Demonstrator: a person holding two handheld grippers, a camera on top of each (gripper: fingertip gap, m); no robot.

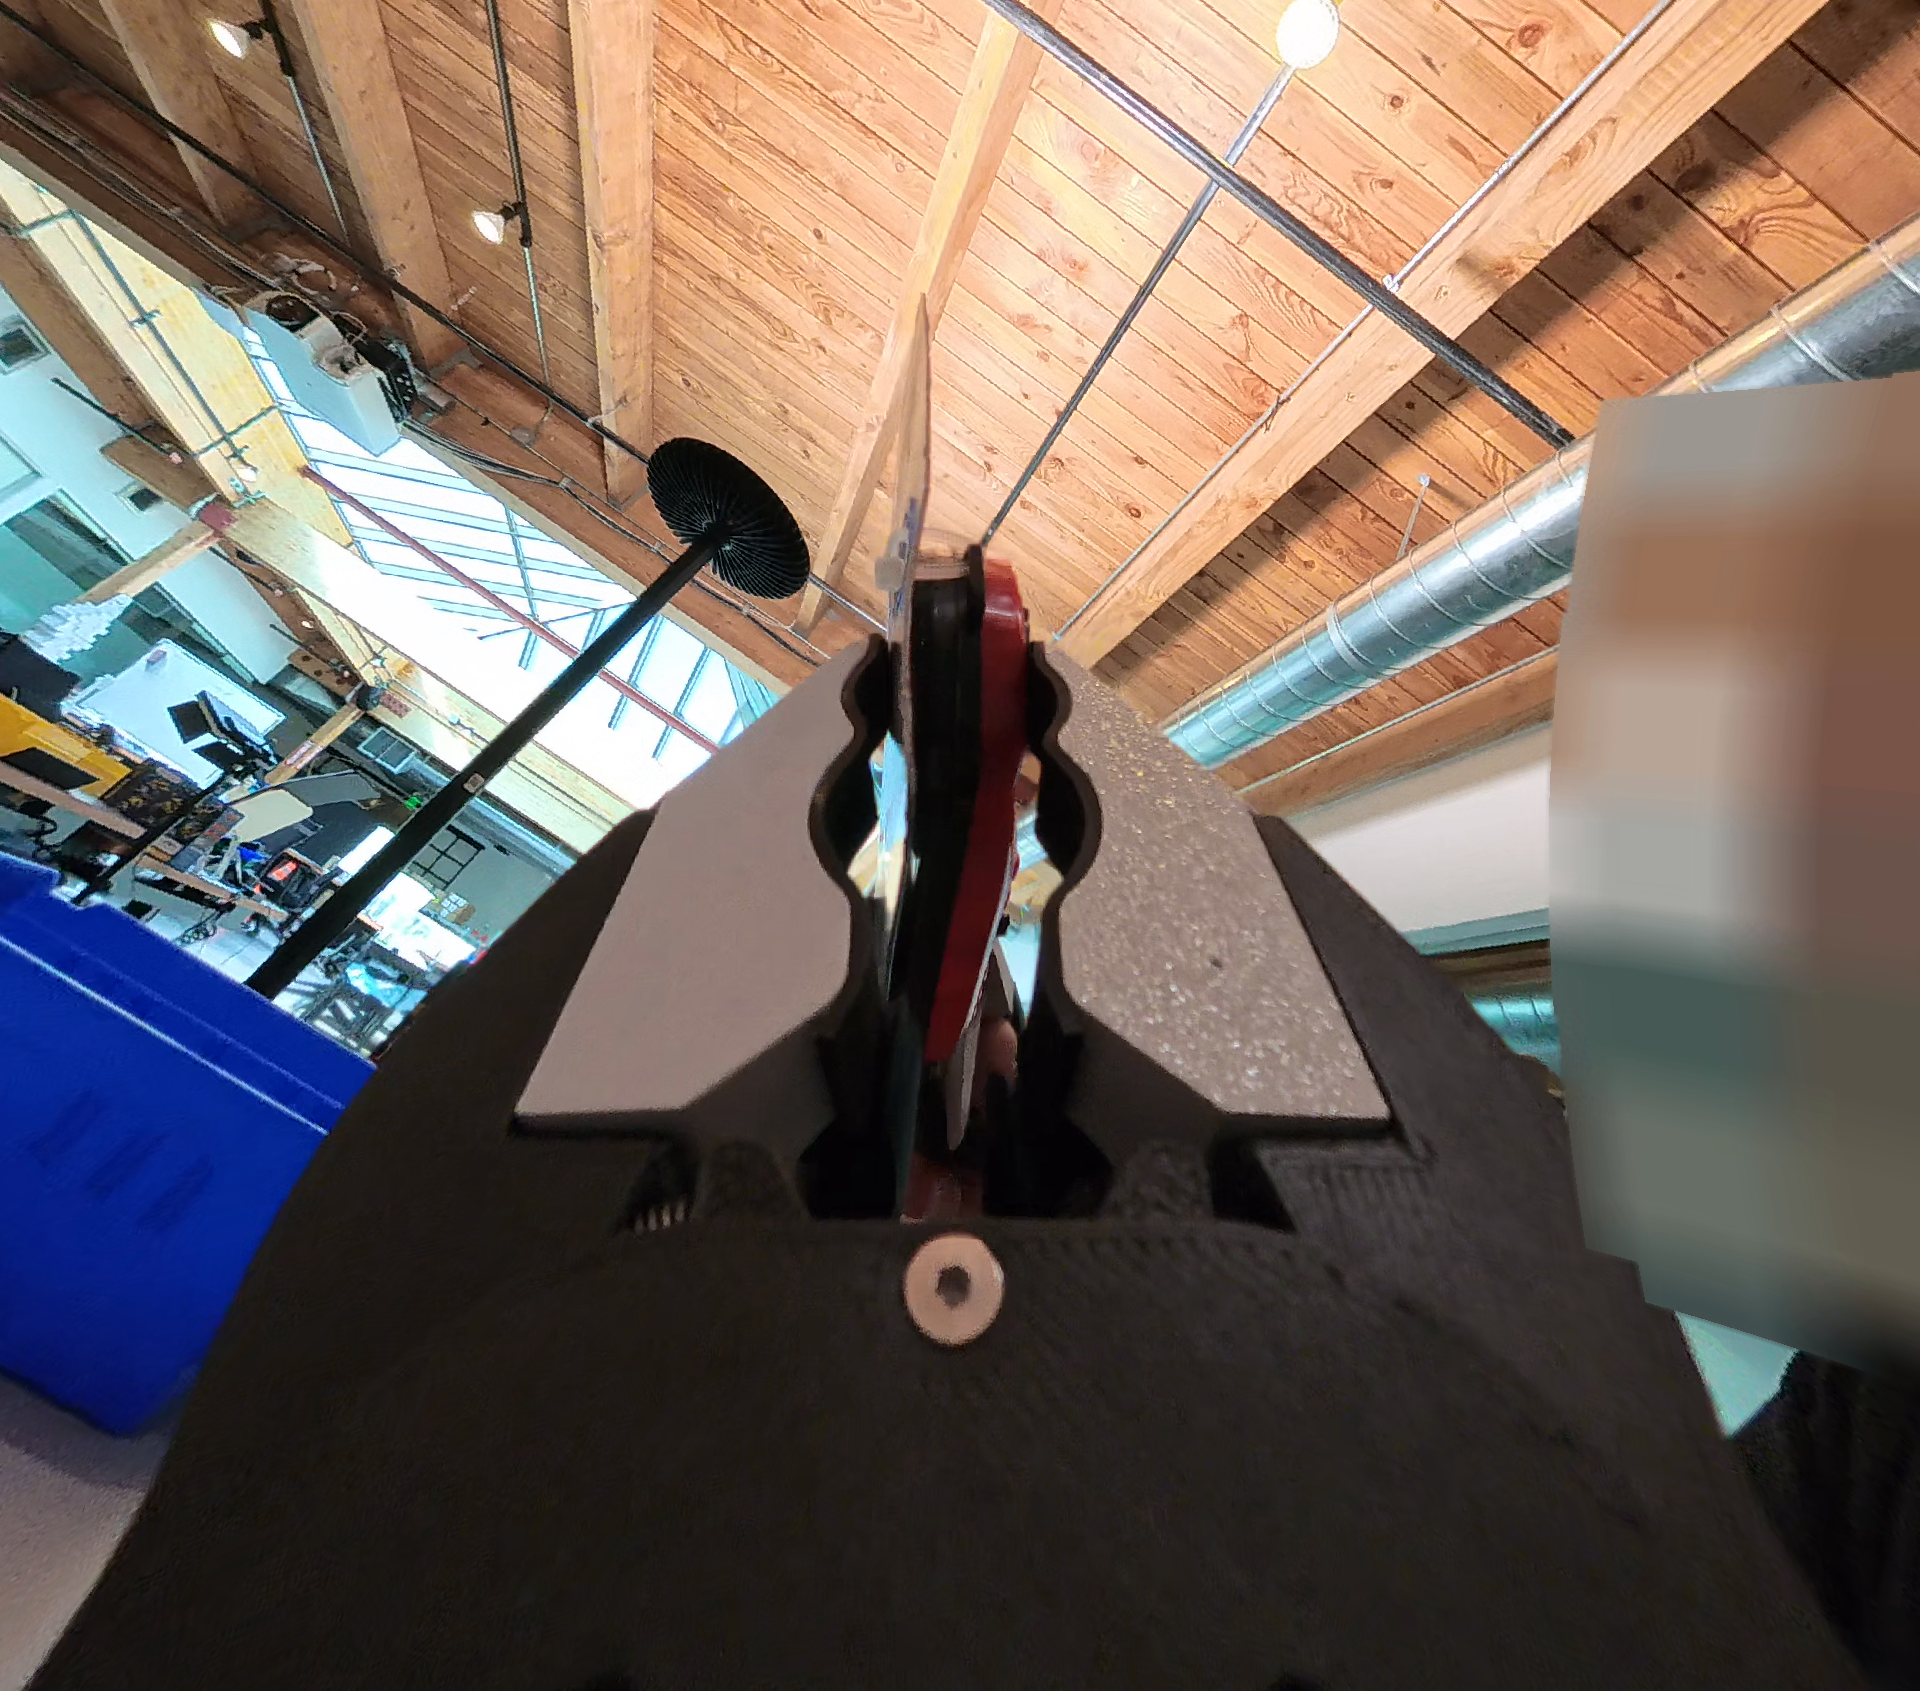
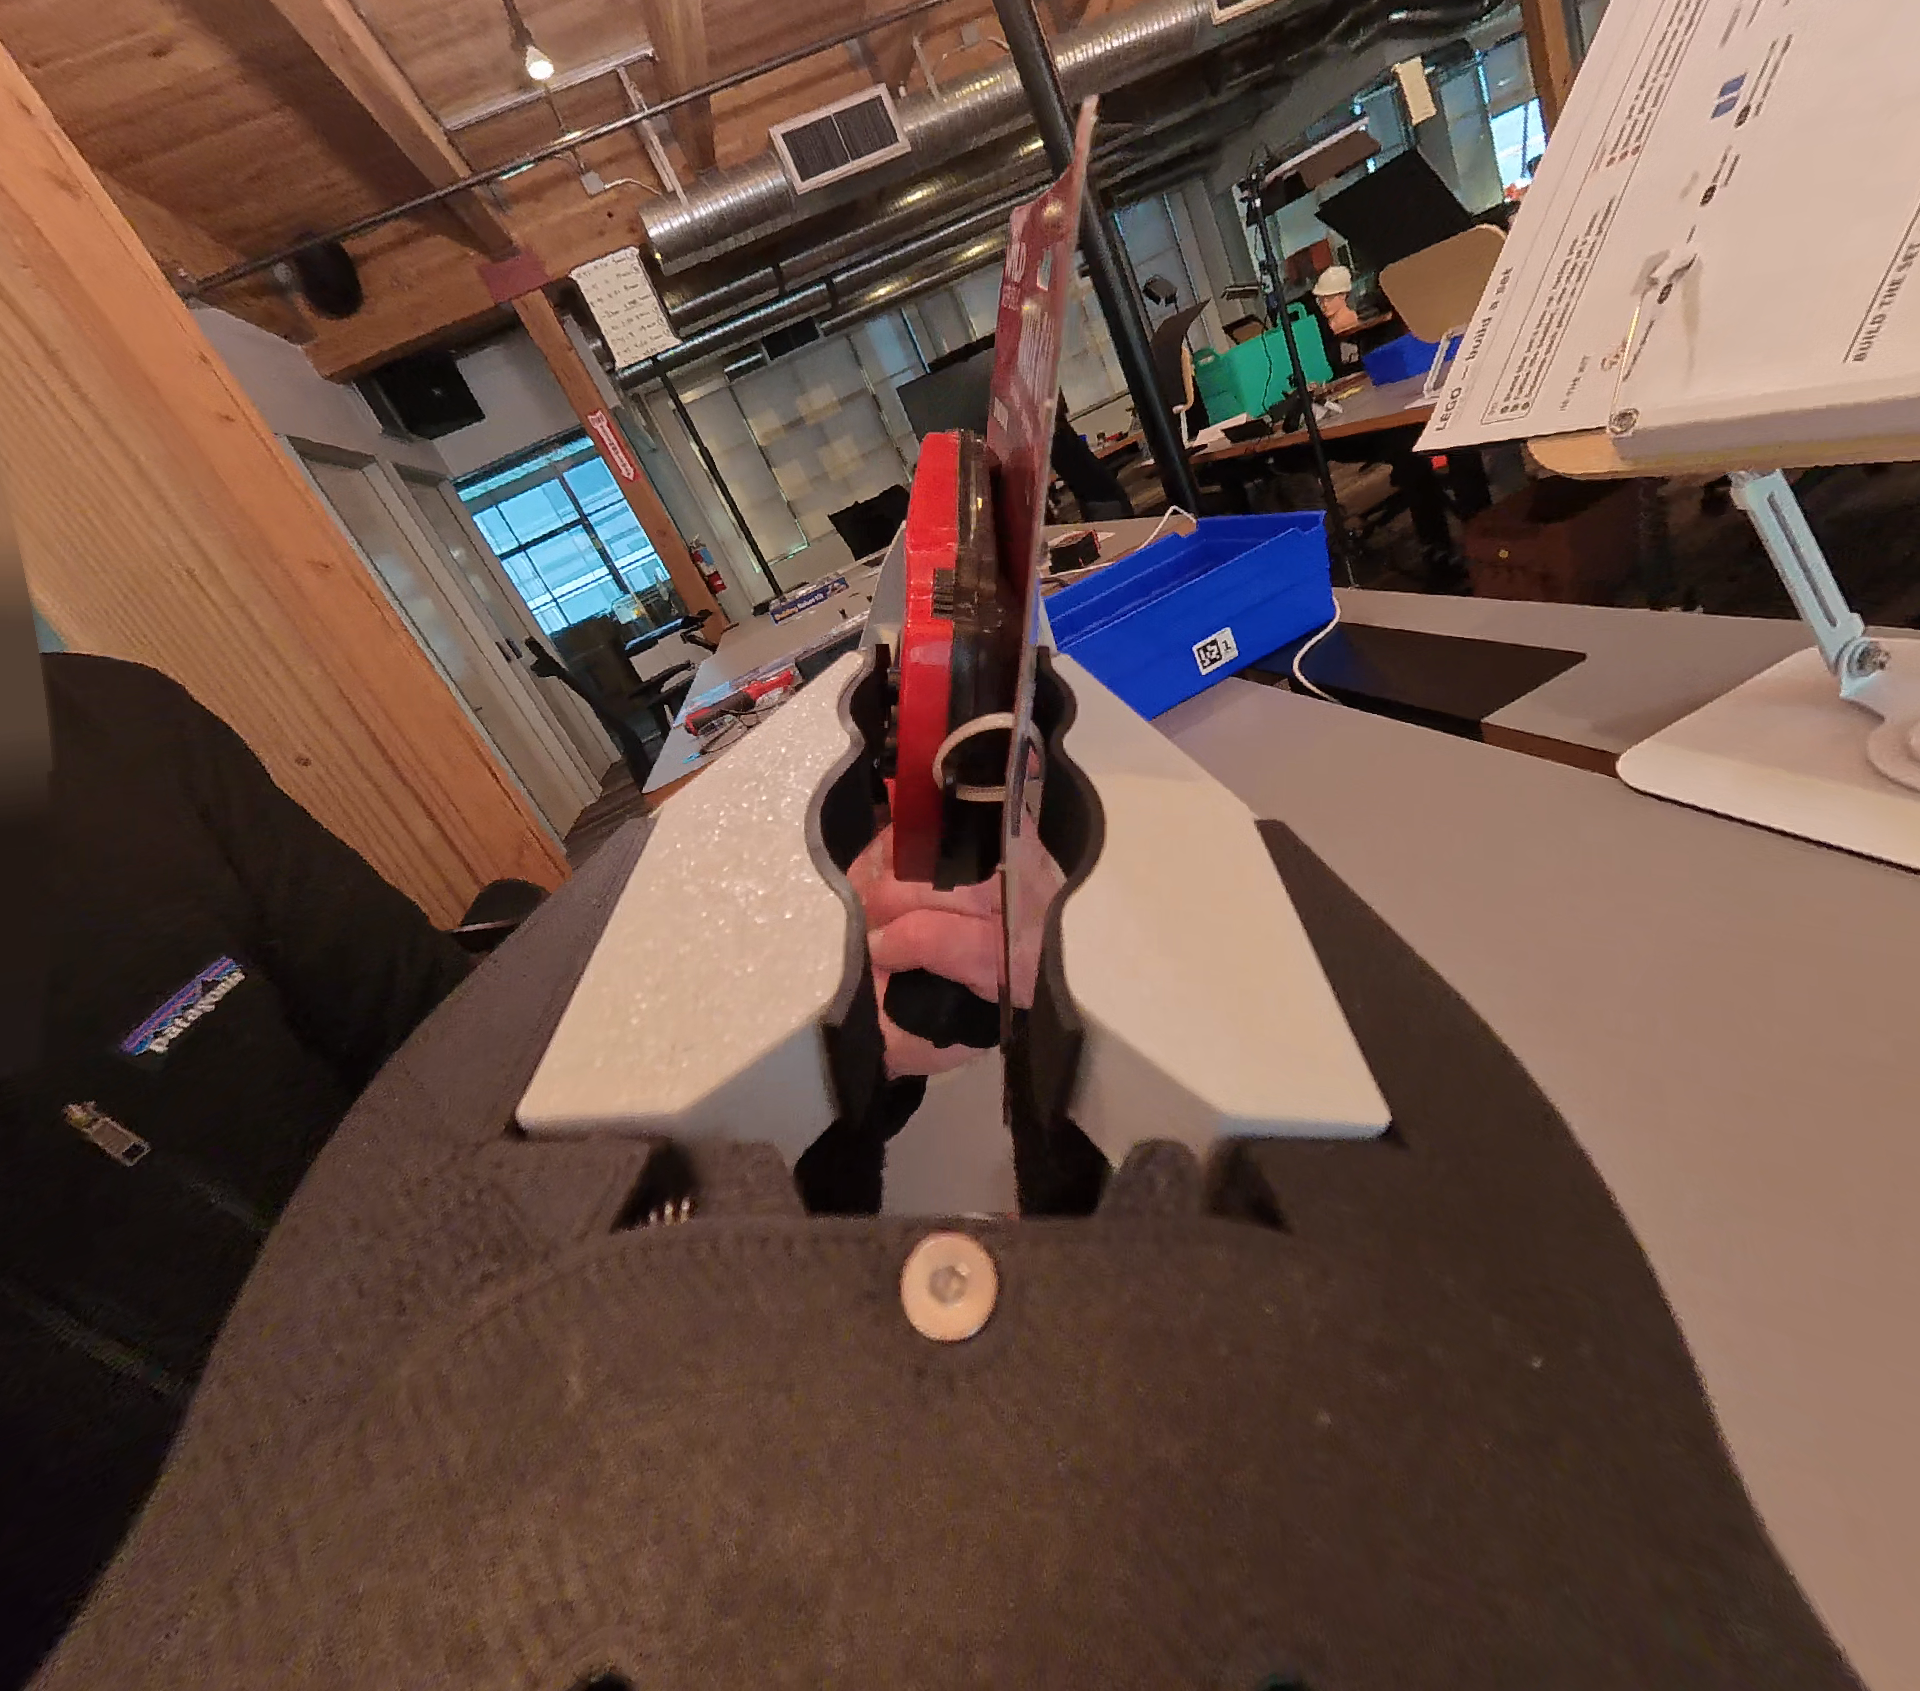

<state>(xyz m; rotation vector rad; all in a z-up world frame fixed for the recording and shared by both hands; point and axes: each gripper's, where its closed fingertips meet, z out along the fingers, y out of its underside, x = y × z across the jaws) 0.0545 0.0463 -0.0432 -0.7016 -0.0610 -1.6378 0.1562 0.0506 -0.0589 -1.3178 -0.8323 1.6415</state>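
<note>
A red and black hand tool point(image 1: 982, 810) fixed to a thin backing card point(image 1: 914, 446) stands edge-on between the fingers of my left gripper point(image 1: 961, 654), which is shut on it and points up at the wooden ceiling. In the right wrist view the same tool point(image 2: 930, 602) is tied to its red card point(image 2: 1034, 311) with a white zip tie point(image 2: 971, 758). My right gripper point(image 2: 956, 665) is closed on the tool and card from the other side. A person's hand point(image 2: 935, 935) shows low down in the gap between the right fingers.
A blue bin point(image 1: 135, 1122) sits at the lower left. A black pole with a ribbed disc point(image 1: 727, 519) rises behind it. A blue bin point(image 2: 1195, 592) rests on the grey table point(image 2: 1558, 914). A white stand point(image 2: 1787, 758) bears a printed sheet point(image 2: 1714, 135). A dark jacket point(image 2: 156, 1018) is at left.
</note>
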